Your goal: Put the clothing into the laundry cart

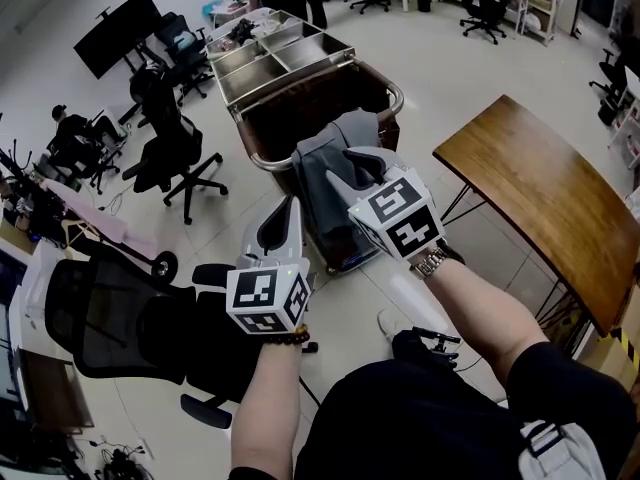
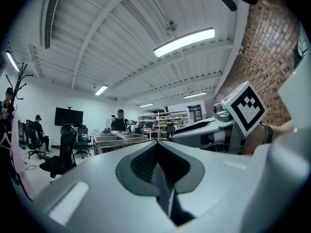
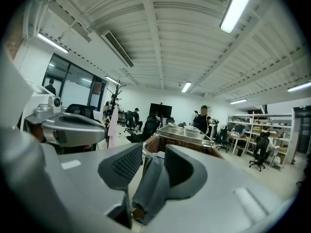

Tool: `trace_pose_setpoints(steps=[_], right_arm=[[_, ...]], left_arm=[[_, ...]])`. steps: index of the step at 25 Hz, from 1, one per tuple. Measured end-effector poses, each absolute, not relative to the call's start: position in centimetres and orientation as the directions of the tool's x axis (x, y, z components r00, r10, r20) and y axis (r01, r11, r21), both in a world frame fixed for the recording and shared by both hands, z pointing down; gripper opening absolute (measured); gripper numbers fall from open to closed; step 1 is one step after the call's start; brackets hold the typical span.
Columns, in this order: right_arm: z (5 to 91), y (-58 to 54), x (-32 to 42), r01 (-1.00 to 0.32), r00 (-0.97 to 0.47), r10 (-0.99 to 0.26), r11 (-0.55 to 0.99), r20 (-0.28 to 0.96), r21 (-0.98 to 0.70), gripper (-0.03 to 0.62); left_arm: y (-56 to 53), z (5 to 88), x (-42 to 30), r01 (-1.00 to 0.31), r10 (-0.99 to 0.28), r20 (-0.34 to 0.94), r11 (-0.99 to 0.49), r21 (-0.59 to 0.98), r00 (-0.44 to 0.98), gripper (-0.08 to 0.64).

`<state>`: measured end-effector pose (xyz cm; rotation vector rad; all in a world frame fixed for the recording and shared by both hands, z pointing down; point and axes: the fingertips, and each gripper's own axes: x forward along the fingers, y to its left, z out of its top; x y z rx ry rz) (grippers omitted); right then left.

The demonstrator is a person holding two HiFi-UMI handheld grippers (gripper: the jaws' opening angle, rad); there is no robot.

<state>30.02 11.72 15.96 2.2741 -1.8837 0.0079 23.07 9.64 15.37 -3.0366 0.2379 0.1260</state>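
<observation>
Head view: the gray clothing hangs over the front edge of the brown laundry cart. Part of it is inside and part hangs down outside. The right gripper is right at the clothing. The left gripper points at its lower left edge. A metal tray sits on the far end of the cart. A wooden table stands to the right and a black chair to the left.

Left gripper view: the jaws are together at the tips. A thin gray strip shows in the slit, and I cannot tell what it is.

Right gripper view: the jaws are a little apart. The clothing hangs between them and lies on one pad. A gap shows at the other side.
</observation>
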Motion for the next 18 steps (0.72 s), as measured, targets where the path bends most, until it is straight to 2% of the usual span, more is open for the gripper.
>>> trace_pose_setpoints(steps=[4, 10, 18], right_arm=[[15.4, 13.0, 28.4, -0.972, 0.199, -0.974, -0.183, 0.104, 0.148, 0.109], [14.8, 14.5, 27.2, -0.965, 0.218, -0.974, -0.207, 0.054, 0.162, 0.006], [14.8, 15.2, 26.2, -0.961, 0.225, -0.974, -0.215, 0.037, 0.176, 0.000]], left_arm=[[10.7, 14.7, 22.1, -0.154, -0.146, -0.095, -0.984, -0.088, 0.985, 0.003], [11.7, 14.4, 21.9, -0.146, -0.137, -0.099, -0.985, -0.092, 0.986, 0.003], [12.5, 14.3, 22.1, -0.129, -0.121, -0.093, -0.987, -0.092, 0.988, 0.003]])
